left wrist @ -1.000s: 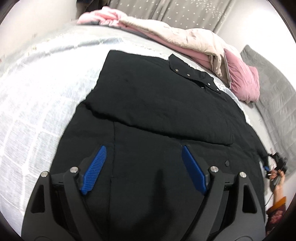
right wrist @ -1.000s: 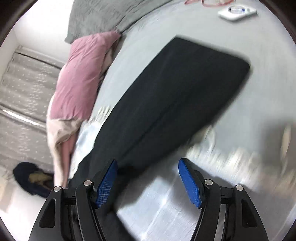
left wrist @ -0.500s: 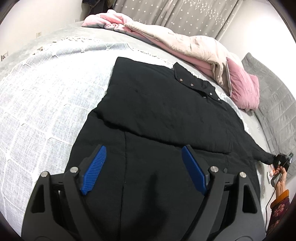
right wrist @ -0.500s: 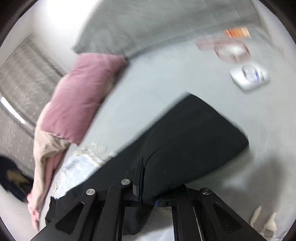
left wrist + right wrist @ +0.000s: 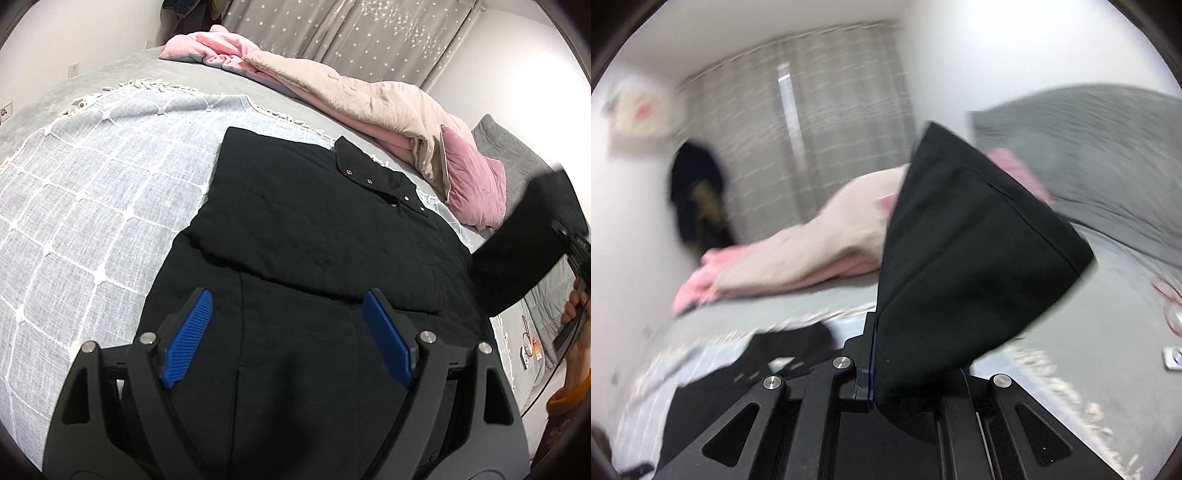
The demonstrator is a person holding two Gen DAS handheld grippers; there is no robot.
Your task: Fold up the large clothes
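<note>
While the right gripper (image 5: 882,369) pinches the black coat's (image 5: 325,236) sleeve (image 5: 975,258) off the bed (image 5: 92,192), apparently mid-swing, lay it flat across the chest; left gripper (image 5: 286,338) hovers wide, empty.

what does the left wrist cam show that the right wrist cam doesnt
Only the left wrist view shows the open left gripper above the black jacket's spread body, its snap collar and the white grid blanket. Only the right wrist view shows the right gripper shut on the sleeve, plus dark clothes hanging by the wall. Both show the raised sleeve, pink bedding and curtains.
</note>
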